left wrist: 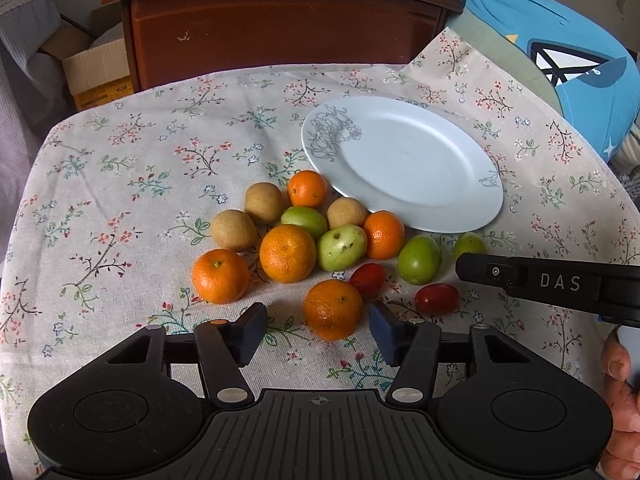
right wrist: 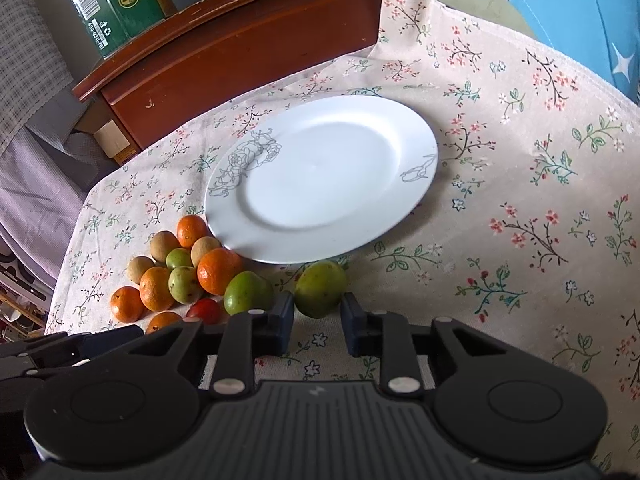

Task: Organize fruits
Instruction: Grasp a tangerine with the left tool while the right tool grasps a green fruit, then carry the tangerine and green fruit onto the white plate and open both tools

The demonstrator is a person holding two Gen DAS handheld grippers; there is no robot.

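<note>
- Left gripper (left wrist: 318, 330): jaws partly apart, bracketing an orange (left wrist: 333, 309) at the near edge of the fruit pile. The right pad looks to be at the rind; the left pad stands clear. Contact is not established, so treat the orange as not yet held.
- Right gripper (right wrist: 317, 322): jaws closed on a green fruit (right wrist: 320, 289), with a pad at each flank. The fruit sits on the cloth (right wrist: 520, 200) just beside the near rim of the plate (right wrist: 416, 128).
- Procedure, left: centre the orange between the pads before closing. An off-centre squeeze is likely to roll it toward the red fruit (left wrist: 368, 280) behind it.
- Procedure, right: lift straight up until the fruit clears the plate rim, then carry it over the plate well. Grip at the widest part, since a round fruit can slip out of a low pinch.
- Keep the two grippers apart; they work close together at the near side of the pile.
- Appearance: the orange is round with a dimpled, glossy rind. The green fruit is smooth, slightly oval and yellow-green. The plate is white, with a grey line-drawn flower, and carries nothing.
</note>
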